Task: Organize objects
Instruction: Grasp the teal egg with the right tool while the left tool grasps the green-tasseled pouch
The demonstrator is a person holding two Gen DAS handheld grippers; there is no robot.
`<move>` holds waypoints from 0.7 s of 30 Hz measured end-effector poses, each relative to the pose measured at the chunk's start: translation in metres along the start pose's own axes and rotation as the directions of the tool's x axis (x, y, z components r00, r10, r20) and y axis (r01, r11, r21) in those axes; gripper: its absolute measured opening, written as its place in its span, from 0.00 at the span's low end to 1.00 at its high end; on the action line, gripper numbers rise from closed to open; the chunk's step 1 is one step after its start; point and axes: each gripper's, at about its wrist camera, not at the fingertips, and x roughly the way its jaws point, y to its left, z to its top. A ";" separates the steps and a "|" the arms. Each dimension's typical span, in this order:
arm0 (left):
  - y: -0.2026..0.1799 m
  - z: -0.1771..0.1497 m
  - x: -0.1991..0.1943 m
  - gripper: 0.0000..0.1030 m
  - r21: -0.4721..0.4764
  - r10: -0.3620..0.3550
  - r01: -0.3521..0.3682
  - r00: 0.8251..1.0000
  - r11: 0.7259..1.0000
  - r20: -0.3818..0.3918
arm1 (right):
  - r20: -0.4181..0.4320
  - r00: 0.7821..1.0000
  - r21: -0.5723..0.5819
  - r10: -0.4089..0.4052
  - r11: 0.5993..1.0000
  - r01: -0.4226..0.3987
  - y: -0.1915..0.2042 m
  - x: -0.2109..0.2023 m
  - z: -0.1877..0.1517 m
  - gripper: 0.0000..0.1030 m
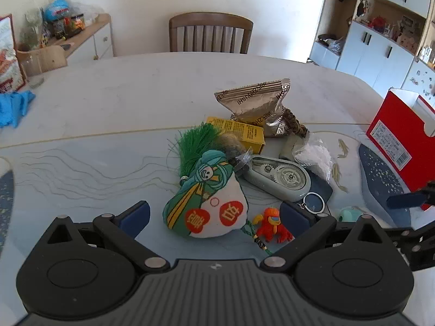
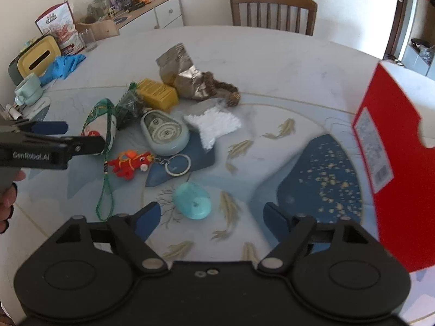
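A pile of small objects lies on the round table (image 1: 108, 103). My left gripper (image 1: 214, 214) is open, its jaws on either side of a green and white embroidered sachet (image 1: 209, 203) with a green tassel and an orange toy keychain (image 1: 272, 226). Behind them lie a grey tape dispenser (image 1: 282, 179), a yellow box (image 1: 242, 131) and a silver foil packet (image 1: 258, 103). My right gripper (image 2: 212, 217) is open, just short of a light blue oval case (image 2: 193, 201). The left gripper (image 2: 51, 135) also shows at the left of the right wrist view.
An open red box (image 2: 391, 146) stands at the table's right edge. A white plastic bag (image 2: 214, 126) and a brown bead string (image 2: 223, 87) lie in the pile. Blue cloth (image 2: 64, 63), a mug (image 2: 28, 89) and a yellow tissue box (image 2: 35, 57) sit far left. A chair (image 1: 209, 32) stands behind.
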 end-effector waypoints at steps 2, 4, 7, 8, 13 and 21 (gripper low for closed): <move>0.002 0.001 0.005 0.97 0.008 -0.002 0.002 1.000 1.000 -0.002 | -0.007 1.000 -0.004 0.002 1.000 -0.002 0.002 0.004 0.001 0.73; 0.003 0.002 0.010 0.94 0.012 -0.006 0.006 1.000 1.000 -0.009 | -0.013 1.000 -0.004 0.006 1.000 -0.006 0.005 0.008 0.002 0.72; 0.005 0.004 0.017 0.87 0.014 -0.007 0.007 1.000 1.000 -0.022 | -0.020 1.000 -0.004 0.016 1.000 -0.016 0.008 0.012 0.002 0.68; 0.006 0.004 0.020 0.84 0.013 -0.007 0.007 1.000 1.000 -0.028 | -0.023 1.000 -0.007 0.016 1.000 -0.017 0.009 0.014 0.003 0.65; 0.009 0.002 0.026 0.74 0.022 -0.005 0.006 0.999 1.000 -0.044 | -0.037 0.999 -0.018 0.021 1.000 -0.022 0.014 0.019 0.004 0.54; 0.008 0.002 0.025 0.69 0.044 -0.007 0.009 0.999 0.999 -0.040 | -0.032 0.999 -0.035 0.010 0.999 -0.011 0.019 0.023 0.005 0.38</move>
